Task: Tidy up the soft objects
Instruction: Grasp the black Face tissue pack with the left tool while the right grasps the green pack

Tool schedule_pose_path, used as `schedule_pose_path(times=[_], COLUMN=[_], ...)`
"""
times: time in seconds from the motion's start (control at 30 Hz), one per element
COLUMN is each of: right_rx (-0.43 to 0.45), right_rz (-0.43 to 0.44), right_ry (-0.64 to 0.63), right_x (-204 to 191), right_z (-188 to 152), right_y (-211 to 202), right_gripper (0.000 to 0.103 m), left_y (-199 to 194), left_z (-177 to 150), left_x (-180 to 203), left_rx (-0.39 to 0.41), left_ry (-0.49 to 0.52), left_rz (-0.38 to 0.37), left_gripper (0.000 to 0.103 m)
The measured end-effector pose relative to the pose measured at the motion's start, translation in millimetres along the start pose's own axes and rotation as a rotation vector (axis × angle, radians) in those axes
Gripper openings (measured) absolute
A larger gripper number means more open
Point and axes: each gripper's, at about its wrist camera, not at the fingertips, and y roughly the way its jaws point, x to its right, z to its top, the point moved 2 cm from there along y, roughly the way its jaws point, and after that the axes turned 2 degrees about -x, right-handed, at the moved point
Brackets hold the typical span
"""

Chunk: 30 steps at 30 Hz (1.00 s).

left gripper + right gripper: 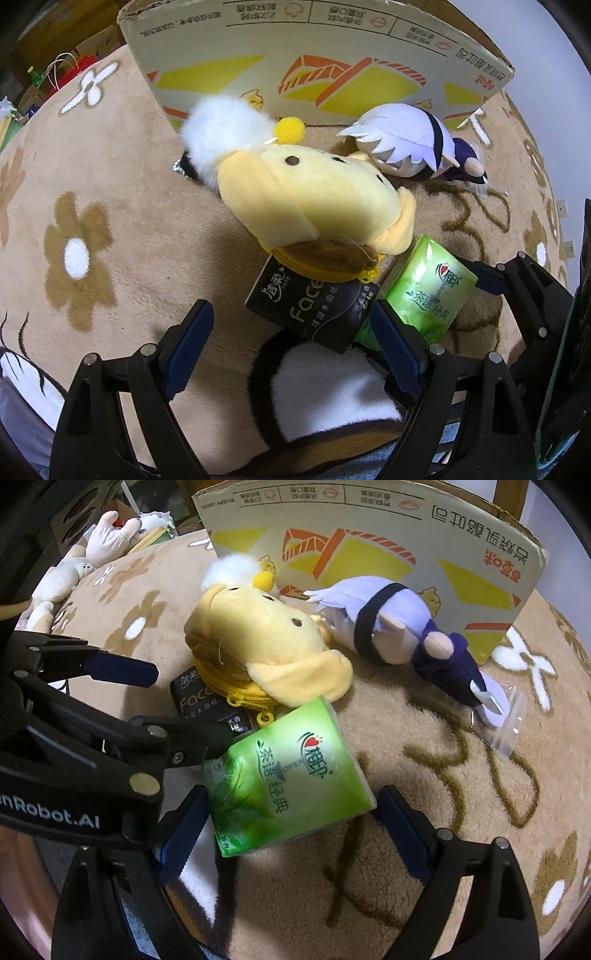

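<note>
A black tissue pack (pixel 314 314) lies on the beige flowered blanket (pixel 110 184), partly under a yellow plush pouch (pixel 306 206). My left gripper (pixel 291 332) points down over the pack, open, with its pads clear of it. Beside it lies a green tissue pack (pixel 288 786) between the fingers of my right gripper (pixel 291 812), whose pads stand close to its edges without squeezing it. The left gripper (pixel 190 705) crosses the right wrist view from the left. One right finger (pixel 487 278) shows past the green tissue pack (pixel 424 291).
A printed cardboard box (pixel 369 535) stands at the back. A white-haired doll in purple (pixel 388 627) lies before it, with a clear plastic bag (pixel 506 723) at its feet. A white fluffy toy (pixel 225 129) sits behind the pouch. Pale plush toys (pixel 110 539) lie far left.
</note>
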Motion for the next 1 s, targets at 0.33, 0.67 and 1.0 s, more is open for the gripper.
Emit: schedule_pose_path(times=[0.33,0.67,1.0], right_rx=[0.013,0.014,0.062], right_rz=[0.023,0.038,0.022], right_ry=[0.072,0.095,0.127], right_x=[23,27,37], right_z=[-6,-6,-10], right_y=[-11,-13,-29], right_gripper=[0.069,0.062,0.056], left_y=[19,30,13], left_z=[5,2,-11], left_x=[12,21,21], left_rx=[-0.010,0.007,0.062], left_ry=[0.015,0.038,0.010], left_rz=[0.023,-0.003,0.002], left_gripper=[0.085,0.065,0.063])
